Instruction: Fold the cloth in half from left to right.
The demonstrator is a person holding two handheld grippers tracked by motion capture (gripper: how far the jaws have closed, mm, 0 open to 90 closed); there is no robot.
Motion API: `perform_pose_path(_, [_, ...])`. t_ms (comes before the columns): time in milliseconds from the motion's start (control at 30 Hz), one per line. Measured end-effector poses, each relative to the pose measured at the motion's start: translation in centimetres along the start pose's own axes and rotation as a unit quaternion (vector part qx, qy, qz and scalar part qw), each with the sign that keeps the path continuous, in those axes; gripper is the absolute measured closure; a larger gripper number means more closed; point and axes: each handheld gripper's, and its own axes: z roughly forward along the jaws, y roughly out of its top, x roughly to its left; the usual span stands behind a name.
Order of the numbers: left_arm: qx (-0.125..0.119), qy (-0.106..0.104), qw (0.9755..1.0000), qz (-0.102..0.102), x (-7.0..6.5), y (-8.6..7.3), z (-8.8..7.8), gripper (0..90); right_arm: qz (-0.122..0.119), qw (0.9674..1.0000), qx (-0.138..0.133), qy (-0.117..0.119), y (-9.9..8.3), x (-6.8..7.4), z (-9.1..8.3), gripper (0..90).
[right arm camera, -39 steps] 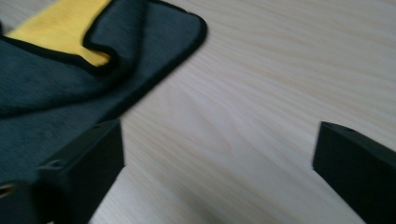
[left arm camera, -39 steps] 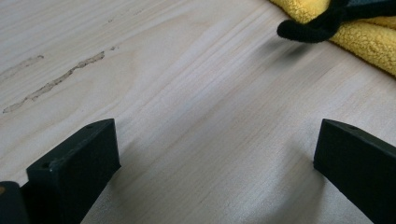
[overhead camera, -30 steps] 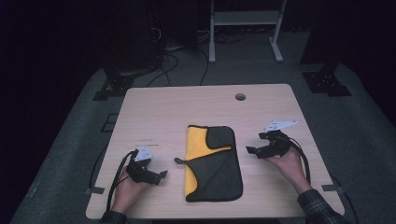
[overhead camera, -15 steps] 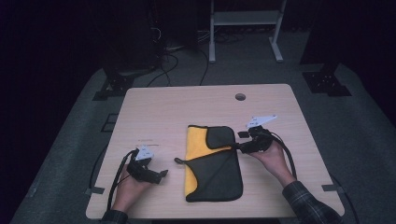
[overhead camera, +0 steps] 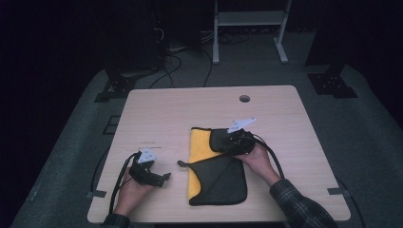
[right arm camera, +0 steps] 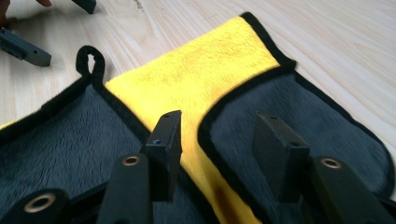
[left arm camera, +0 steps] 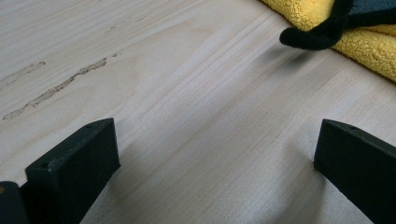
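The cloth (overhead camera: 216, 171) is coloured bright yellow on one face and dark grey on the other, and is edged all round with black trim. The tabletop (overhead camera: 161, 114) is finished in pale wood with a fine straight grain. Both tools, left (overhead camera: 164, 177) and right (overhead camera: 219, 145), are made in black. A dark plaid sleeve (overhead camera: 304, 209) is worn.

Yellow-and-grey cloth (overhead camera: 216, 173) with black trim; flat mid-table; two grey corners folded over yellow.
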Motion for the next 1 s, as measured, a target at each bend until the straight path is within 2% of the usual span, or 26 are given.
perform_pose_path(100, [0.0, 0.0, 1.0, 0.0, 0.0, 0.0, 0.0, 0.0, -0.007, 1.0, 0.0, 0.001, 0.4, 0.3, 0.9, 55.6])
perform_pose_path(267, [0.0, 0.0, 1.0, 0.0, 0.0, 0.0, 0.0, 0.0, -0.021, 0.9996, 0.019, 0.001, 0.4, 0.6, 2.5, 58.8])
perform_pose_path(400, [0.0, 0.0, 1.0, 0.0, 0.0, 0.0, 0.0, 0.0, -0.036, 0.9985, 0.039, -0.012, 0.2, 0.9, 3.6, 62.0])
perform_pose_path(500, [0.0, 0.0, 1.0, 0.0, 0.0, 0.0, 0.0, 0.0, -0.046, 0.9974, 0.048, -0.029, 0.1, 1.1, 4.1, 69.7])
perform_pose_path(567, [0.0, 0.0, 1.0, 0.0, 0.0, 0.0, 0.0, 0.0, -0.057, 0.9963, 0.05, -0.04, 0.1, 1.3, 4.1, 76.3])
perform_pose_path(633, [0.0, 0.0, 1.0, 0.0, 0.0, 0.0, 0.0, 0.0, -0.059, 0.9963, 0.048, -0.04, 0.1, 1.3, 4.0, 83.3])
perform_pose_path(767, [0.0, 0.0, 1.0, 0.0, 0.0, 0.0, 0.0, 0.0, -0.057, 0.997, 0.032, -0.041, 0.4, 0.9, 3.1, 84.7])
perform_pose_path(867, [0.0, 0.0, 1.0, 0.001, 0.0, 0.0, 0.0, 0.0, -0.048, 0.9974, 0.014, -0.052, 0.9, 0.2, 1.8, 84.9])
perform_pose_path(1000, [0.0, 0.0, 1.0, 0.001, 0.0, 0.0, 0.0, 0.0, -0.017, 0.998, -0.015, -0.06, 1.3, -1.6, 0.3, 85.2])
